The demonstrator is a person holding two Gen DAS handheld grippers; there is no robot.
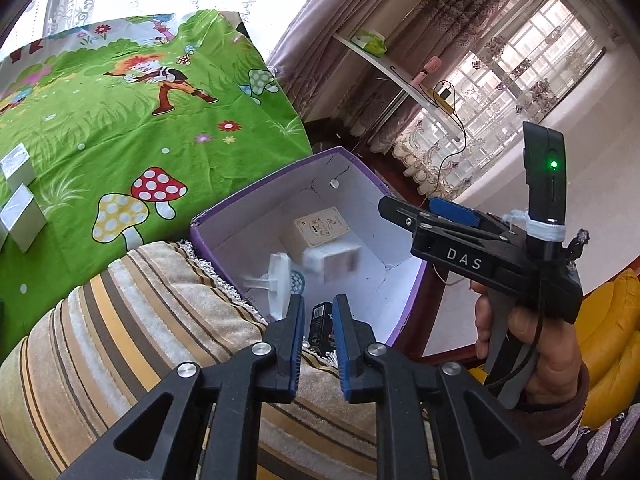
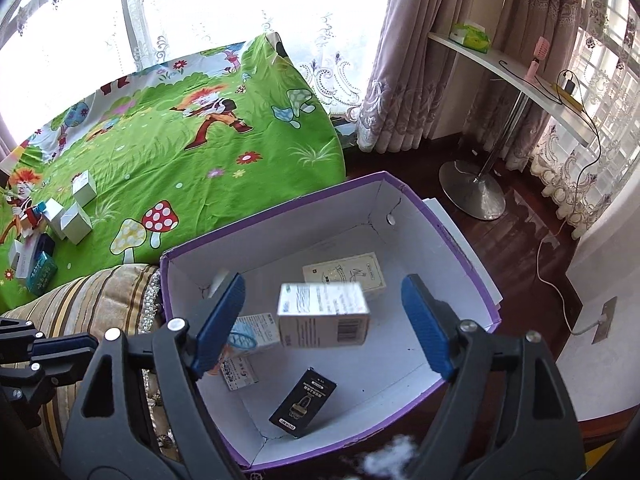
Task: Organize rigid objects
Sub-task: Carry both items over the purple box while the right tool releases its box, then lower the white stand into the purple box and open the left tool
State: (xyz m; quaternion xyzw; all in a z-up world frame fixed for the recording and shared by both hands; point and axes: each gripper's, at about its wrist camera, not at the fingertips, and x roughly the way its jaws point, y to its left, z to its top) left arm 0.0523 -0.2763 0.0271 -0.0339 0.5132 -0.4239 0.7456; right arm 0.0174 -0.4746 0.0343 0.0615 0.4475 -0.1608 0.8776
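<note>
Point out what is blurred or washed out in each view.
Right wrist view: the white carton between the open right gripper pads is motion-smeared, and the window is blown out. Left wrist view: that carton and a white plastic piece are blurred.

The left tool (image 1: 318,330) points steeply down over the near rim of the purple box (image 1: 212,222), which serves as the landmark here. Its blue pads (image 1: 297,338) stand slightly apart with nothing pressed between them.

The right tool (image 2: 320,320) also tilts down, above the middle of the box, its jaws spread wide and clear of anything. In the left wrist view it sits at the box's right side, gripped by the person's right hand (image 1: 532,344), fingers wrapped round the handle, with a patterned sleeve (image 1: 592,428) at the wrist.
</note>
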